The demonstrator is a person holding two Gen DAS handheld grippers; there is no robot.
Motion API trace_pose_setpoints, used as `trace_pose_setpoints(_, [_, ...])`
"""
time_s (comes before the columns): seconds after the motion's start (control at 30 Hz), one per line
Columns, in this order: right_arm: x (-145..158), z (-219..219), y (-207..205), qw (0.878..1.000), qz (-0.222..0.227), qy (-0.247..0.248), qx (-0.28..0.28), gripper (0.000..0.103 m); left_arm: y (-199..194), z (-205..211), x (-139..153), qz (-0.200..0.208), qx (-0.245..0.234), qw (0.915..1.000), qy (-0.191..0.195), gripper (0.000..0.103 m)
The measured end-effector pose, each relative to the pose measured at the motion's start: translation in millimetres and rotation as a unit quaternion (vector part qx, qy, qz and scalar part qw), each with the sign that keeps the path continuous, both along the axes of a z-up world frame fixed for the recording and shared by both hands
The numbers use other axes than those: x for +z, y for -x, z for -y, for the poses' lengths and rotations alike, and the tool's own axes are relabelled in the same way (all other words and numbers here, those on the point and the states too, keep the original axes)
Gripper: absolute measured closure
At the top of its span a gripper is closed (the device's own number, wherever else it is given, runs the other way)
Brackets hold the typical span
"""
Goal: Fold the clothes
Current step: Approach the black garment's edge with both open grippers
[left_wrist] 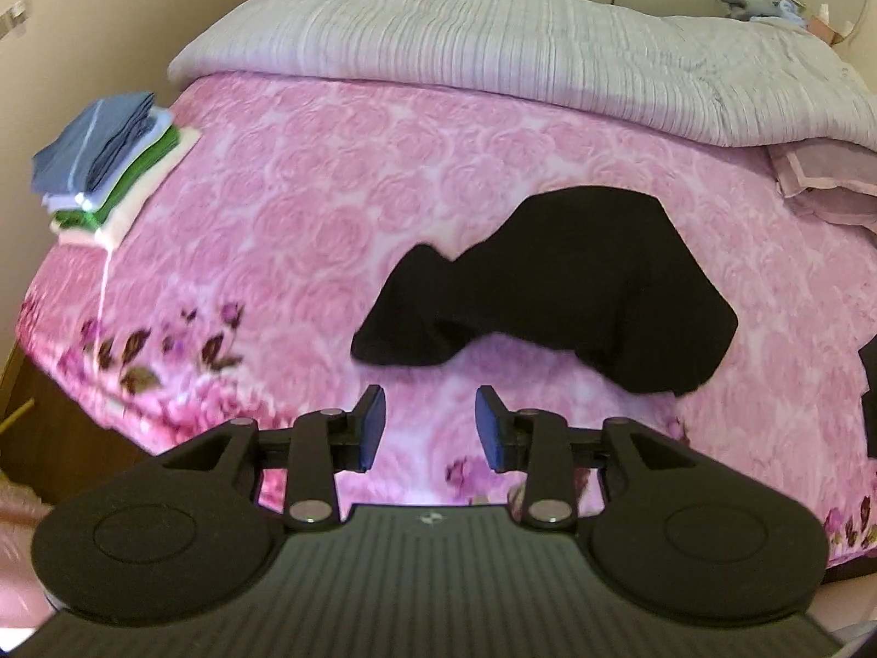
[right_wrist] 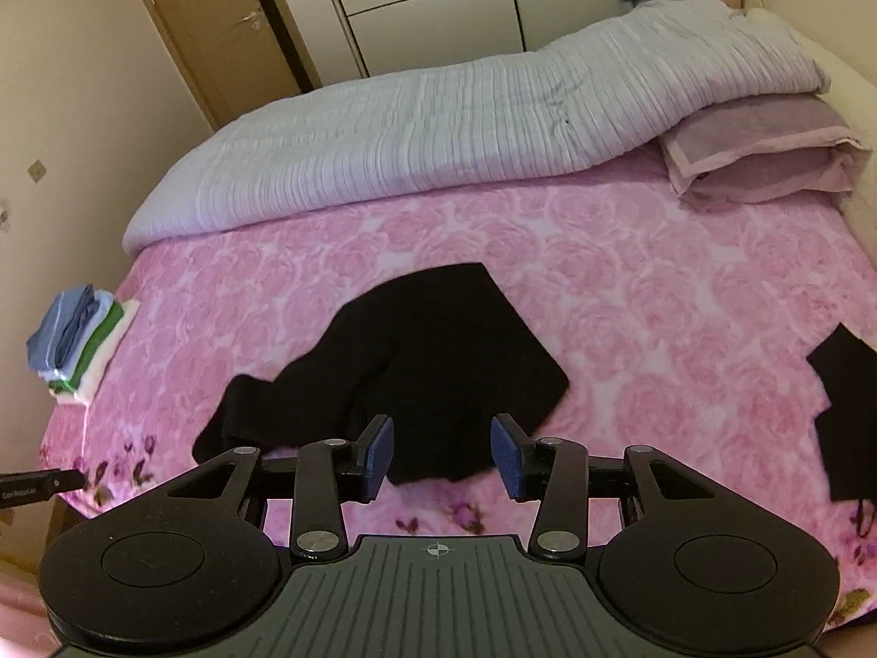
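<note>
Right wrist view: the right claw (right_wrist: 443,452) hangs released, its blue pads spread with nothing between them, and the near hem of the crumpled black garment (right_wrist: 416,367) lies directly under and just beyond that gap. From there the cloth runs away and to the left; its long axis slants from a narrow tail at the near left up to a broader corner farther back, and a second lobe sticks out to the right.

In the left wrist view, the left claw (left_wrist: 430,427) is likewise released and empty. It hovers over bare pink bedspread (left_wrist: 285,230), and the garment (left_wrist: 564,285) lies ahead and to its right, with the narrow tail being the nearest part.

So the right claw is the nearer one, sitting almost over the cloth's near edge, while the left would have to travel forward and rightward to reach the tail.

A folded stack (left_wrist: 104,159) sits at the bed's far-left edge, well apart from both claws. Another black piece (right_wrist: 844,411) lies at the right edge.

The garment in the middle lies bunched, not flat or folded, so I judge it needs spreading along that slanted axis.
</note>
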State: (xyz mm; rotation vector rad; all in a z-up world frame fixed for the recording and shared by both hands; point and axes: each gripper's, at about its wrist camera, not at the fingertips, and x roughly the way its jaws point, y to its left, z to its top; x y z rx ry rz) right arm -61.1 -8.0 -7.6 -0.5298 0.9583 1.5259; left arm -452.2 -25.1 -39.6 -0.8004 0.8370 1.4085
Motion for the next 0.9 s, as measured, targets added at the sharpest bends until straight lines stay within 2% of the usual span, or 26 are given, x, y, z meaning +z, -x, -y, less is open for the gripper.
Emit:
trace_pose_setpoints(0.33, [-36, 55, -8, 0.998, 0.005, 0.06, 0.035, 0.057, -41, 94, -10, 0.01, 0.002, 0.9999, 0.007, 0.064])
trace_pose_setpoints(0.47, [-39, 77, -11, 0.997, 0.004, 0.07, 0.041, 0.057, -59, 120, -13, 0.015, -0.003, 0.9998, 0.014, 0.064])
trace_pose_setpoints(0.7, [-31, 93, -22, 0.998, 0.002, 0.058, 0.036, 0.057, -72, 137, 0, 0.018, -0.01, 0.9998, -0.007, 0.062])
trace_pose_setpoints(0.9, [-27, 90, -23, 0.998, 0.001, 0.052, 0.041, 0.057, -76, 130, 4, 0.007, -0.011, 0.9998, -0.016, 0.062])
